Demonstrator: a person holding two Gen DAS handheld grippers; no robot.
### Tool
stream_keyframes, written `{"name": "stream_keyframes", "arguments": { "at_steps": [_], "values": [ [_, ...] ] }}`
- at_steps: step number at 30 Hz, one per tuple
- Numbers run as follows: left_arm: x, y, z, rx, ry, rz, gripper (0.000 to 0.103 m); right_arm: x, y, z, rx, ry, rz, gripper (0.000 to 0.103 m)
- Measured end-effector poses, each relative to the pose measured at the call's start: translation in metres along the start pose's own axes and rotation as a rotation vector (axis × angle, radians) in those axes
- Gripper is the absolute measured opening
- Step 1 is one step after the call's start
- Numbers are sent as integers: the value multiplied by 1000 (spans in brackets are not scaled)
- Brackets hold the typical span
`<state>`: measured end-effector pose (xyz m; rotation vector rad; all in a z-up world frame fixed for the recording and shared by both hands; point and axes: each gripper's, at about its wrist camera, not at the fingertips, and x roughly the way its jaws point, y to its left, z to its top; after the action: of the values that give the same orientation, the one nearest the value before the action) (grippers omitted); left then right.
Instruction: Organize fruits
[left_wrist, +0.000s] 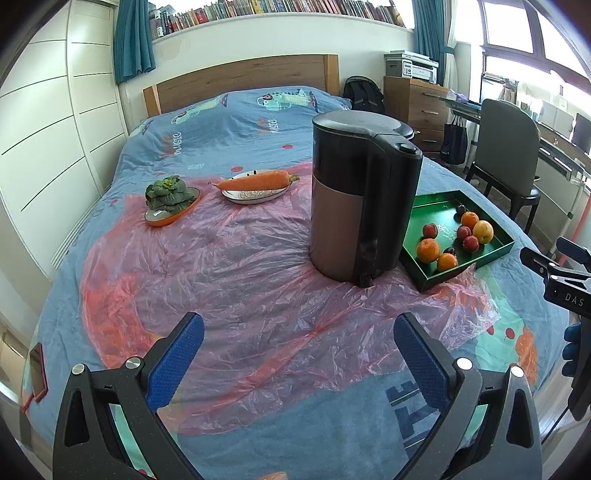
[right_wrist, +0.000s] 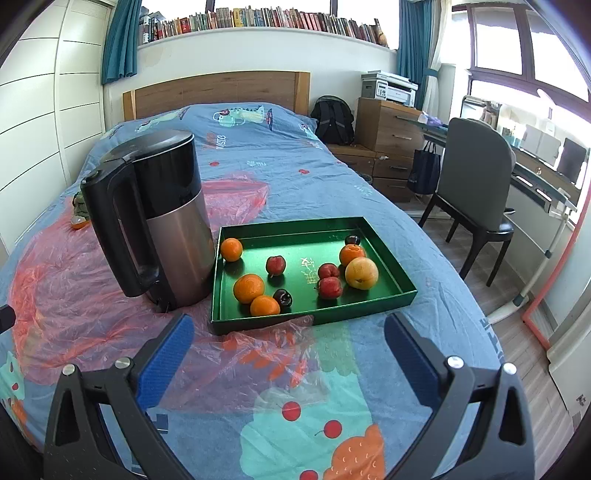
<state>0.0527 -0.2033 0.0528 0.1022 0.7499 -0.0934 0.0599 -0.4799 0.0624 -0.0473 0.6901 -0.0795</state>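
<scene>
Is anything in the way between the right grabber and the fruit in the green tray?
Nothing visible blocks it. The right gripper is open over bare bedspread and plastic sheet, and the green tray lies straight ahead with its low front wall facing it. The kettle stands to the tray's left, off that path.

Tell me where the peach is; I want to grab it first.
In the right wrist view, the peach lies in the green tray, near its right wall, touching an orange behind it, with two plums just left.

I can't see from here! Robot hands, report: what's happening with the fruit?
Both tongs, left and right, open, empty. Fruit untouched in green tray. Kettle beside tray.
</scene>
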Motion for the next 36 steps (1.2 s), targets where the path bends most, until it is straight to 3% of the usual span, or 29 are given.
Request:
{"name": "stream_keyframes", "arguments": {
  "at_steps": [36],
  "values": [
    [3,2,-1,6,1,-7,101,4,6,-1,-22,7,10,103]
  ]
}}
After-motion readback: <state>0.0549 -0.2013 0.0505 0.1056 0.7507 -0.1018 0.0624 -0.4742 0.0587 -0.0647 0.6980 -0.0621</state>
